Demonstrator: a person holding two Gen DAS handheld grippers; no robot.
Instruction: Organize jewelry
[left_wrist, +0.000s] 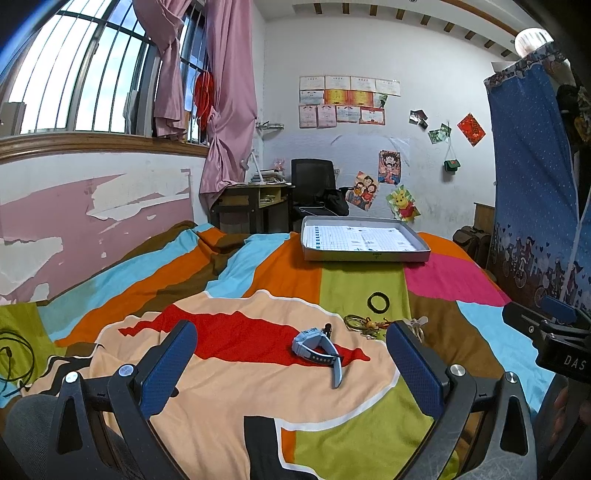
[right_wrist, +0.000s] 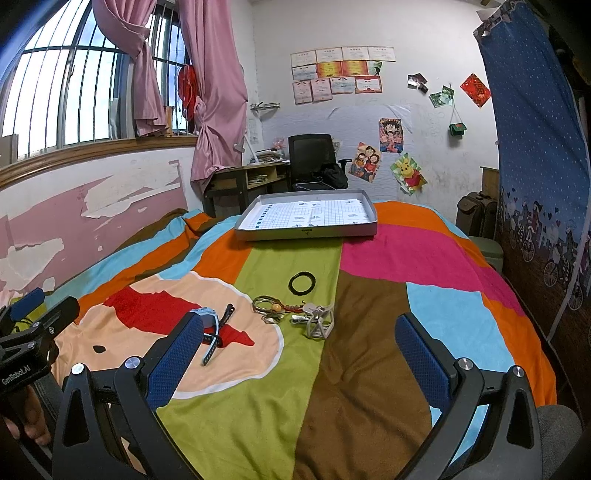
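A light blue watch lies on the colourful bedspread between my left gripper's open fingers, a little ahead of them. It also shows in the right wrist view, partly behind my right gripper's left finger. A black hair tie lies further back. Thin bangles with a red-cord charm and a pale hair claw lie in a cluster. A small dark clip lies beside the watch. My right gripper is open and empty above the bedspread. A grey tray lined with gridded paper sits at the far end.
The bed runs along a peeling pink wall on the left. A blue fabric wardrobe stands at the right. A desk and a black chair stand beyond the bed. A black cable lies at the left edge.
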